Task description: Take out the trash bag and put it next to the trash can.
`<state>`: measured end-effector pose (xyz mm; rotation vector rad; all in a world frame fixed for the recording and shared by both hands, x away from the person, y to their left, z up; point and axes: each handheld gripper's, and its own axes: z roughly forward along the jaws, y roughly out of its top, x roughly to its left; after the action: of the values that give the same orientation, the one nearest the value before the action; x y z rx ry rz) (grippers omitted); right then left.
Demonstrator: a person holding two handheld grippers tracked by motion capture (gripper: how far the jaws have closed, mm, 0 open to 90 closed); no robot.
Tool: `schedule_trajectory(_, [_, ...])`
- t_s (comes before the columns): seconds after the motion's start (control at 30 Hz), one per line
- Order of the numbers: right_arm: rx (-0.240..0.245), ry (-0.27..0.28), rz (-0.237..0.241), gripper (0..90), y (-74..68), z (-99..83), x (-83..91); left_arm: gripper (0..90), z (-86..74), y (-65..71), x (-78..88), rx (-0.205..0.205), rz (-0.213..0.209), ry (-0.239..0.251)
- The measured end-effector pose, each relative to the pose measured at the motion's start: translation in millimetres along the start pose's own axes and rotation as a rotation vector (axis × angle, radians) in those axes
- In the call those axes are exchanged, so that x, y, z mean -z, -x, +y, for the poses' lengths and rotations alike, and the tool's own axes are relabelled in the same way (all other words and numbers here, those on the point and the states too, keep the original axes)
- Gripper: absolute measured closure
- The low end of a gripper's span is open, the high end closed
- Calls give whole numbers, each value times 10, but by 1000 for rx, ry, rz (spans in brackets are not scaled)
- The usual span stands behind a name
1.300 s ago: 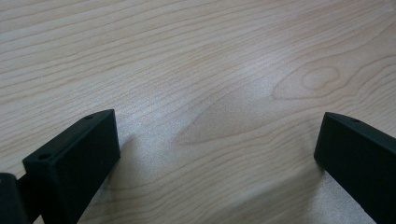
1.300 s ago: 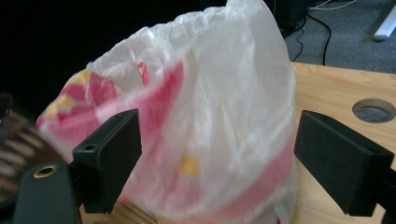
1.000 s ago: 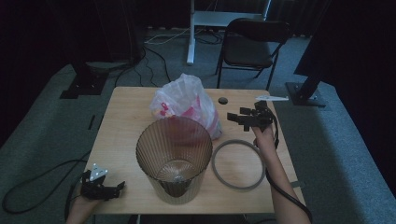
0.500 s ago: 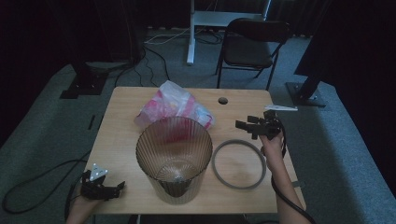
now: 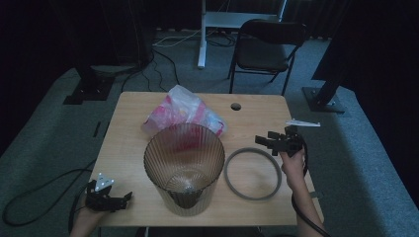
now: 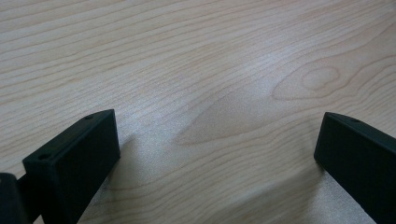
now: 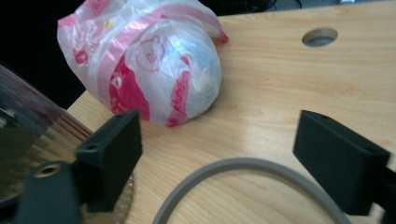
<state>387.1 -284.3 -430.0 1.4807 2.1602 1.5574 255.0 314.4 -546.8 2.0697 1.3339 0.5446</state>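
A ribbed, smoky see-through bin (image 5: 184, 168) stands upright at the middle front of the wooden table (image 5: 128, 123). Behind it lies a pink and white plastic bag (image 5: 185, 113) (image 7: 149, 60), collapsed on the tabletop. A grey ring (image 5: 252, 173) (image 7: 243, 179) lies flat to the right of the bin. My right gripper (image 5: 264, 140) (image 7: 217, 154) hovers open over the ring's far edge, jaws empty. My left gripper (image 5: 123, 197) (image 6: 217, 158) rests open at the table's front left corner, with bare wood between its jaws.
A round cable hole (image 5: 235, 106) (image 7: 320, 36) pierces the table at the back right. Behind the table stand a black folding chair (image 5: 269, 47) and a white desk leg (image 5: 201, 34). Cables (image 5: 44, 182) trail over the grey carpet at the left.
The bag, held up a second ago, has dropped and settled on the table behind the bin. My right gripper has let go and drawn back to the right and toward me. The left has not moved.
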Motion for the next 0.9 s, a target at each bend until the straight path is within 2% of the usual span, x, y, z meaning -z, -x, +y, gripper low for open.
schedule_trajectory(0.27, [-24,-13,-45,139,82,-160,91,1,1,1,-1,1,1,0])
schedule_trajectory(0.47, [-25,-36,-69,139,129,-294,153,1,4,3,-2,3,2,-1])
schedule_trajectory(0.7, [-39,-55,-122,141,222,-517,253,1,10,5,-4,6,3,-5])
schedule_trajectory(0.9, [-38,-77,-156,141,250,-609,271,1,17,5,-5,5,3,-10])
